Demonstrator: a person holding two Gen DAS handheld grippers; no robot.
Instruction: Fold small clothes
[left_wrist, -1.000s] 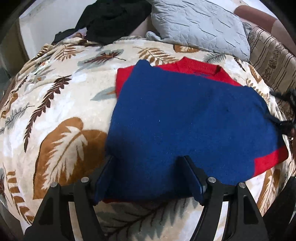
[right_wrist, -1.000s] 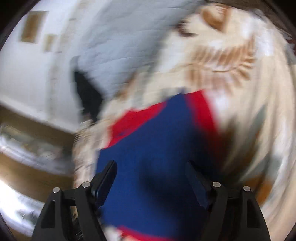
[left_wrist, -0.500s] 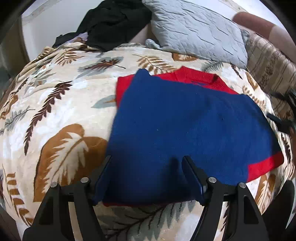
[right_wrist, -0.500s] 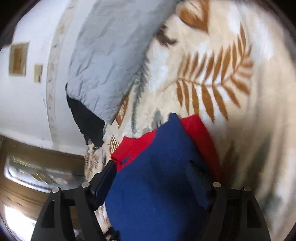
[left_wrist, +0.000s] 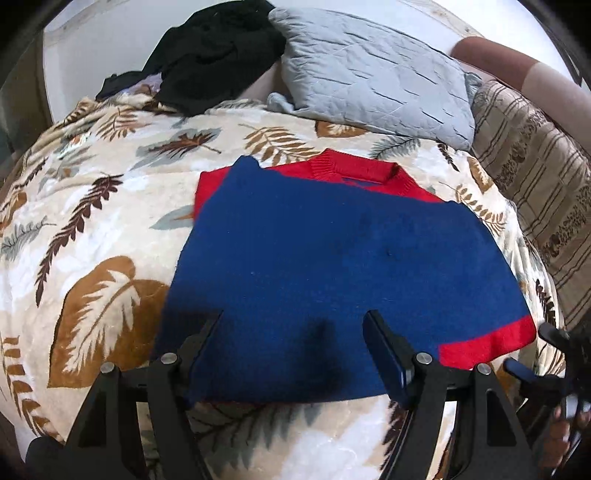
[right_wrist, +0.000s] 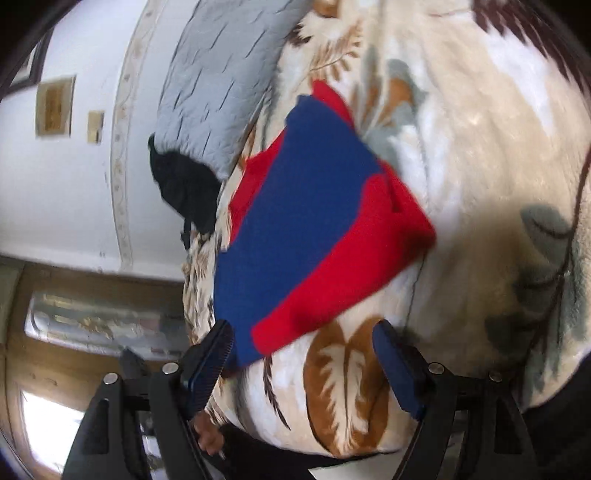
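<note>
A small blue and red knit sweater (left_wrist: 332, 258) lies folded flat on a leaf-print blanket (left_wrist: 92, 240), red collar at the far side. My left gripper (left_wrist: 291, 332) is open and empty, hovering over the sweater's near edge. The right gripper (left_wrist: 546, 354) shows at the right edge of the left wrist view, just off the sweater's red corner. In the right wrist view the sweater (right_wrist: 306, 206) lies ahead, tilted, and my right gripper (right_wrist: 303, 347) is open and empty at its red corner, over the blanket (right_wrist: 480, 184).
A grey quilted pillow (left_wrist: 376, 77) and a heap of black clothes (left_wrist: 210, 48) lie at the far side of the bed. A striped brown cushion (left_wrist: 535, 192) is at the right. A white wall (right_wrist: 74, 184) stands behind.
The right gripper has pulled back off the sweater towards its near red corner and its view has swung round. The left gripper has drawn back slightly; the sweater lies unmoved.
</note>
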